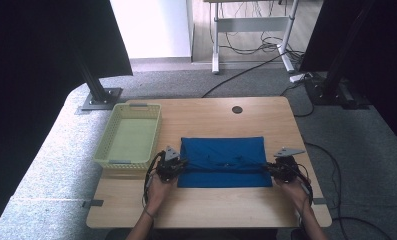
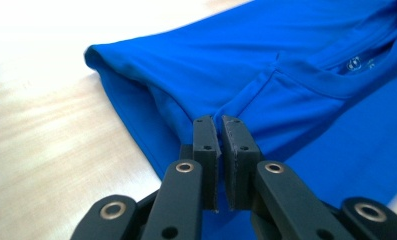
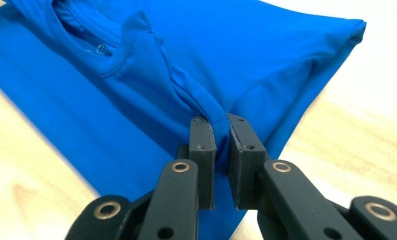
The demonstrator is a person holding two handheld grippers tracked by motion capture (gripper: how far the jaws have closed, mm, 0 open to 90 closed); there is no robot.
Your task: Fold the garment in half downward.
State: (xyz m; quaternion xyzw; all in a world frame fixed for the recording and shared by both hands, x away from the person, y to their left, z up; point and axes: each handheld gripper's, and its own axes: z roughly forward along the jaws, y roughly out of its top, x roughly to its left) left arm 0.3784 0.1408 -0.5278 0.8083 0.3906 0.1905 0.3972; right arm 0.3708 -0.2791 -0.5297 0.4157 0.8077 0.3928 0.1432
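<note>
A blue T-shirt (image 1: 223,161) lies folded into a rectangle on the wooden table (image 1: 206,205). My left gripper (image 1: 180,164) sits at the shirt's left edge, and in the left gripper view (image 2: 219,125) its jaws are shut on a fold of blue cloth (image 2: 246,95) near the collar. My right gripper (image 1: 270,167) is at the shirt's right edge. Seen in the right gripper view (image 3: 220,122), it pinches a ridge of the same shirt (image 3: 186,85) between its closed jaws. The cloth is raised slightly at both grips.
A pale yellow-green plastic basket (image 1: 130,136) stands on the table left of the shirt, close to my left gripper. A round cable hole (image 1: 237,109) sits near the table's far edge. Cables and stand feet lie on the grey carpet beyond.
</note>
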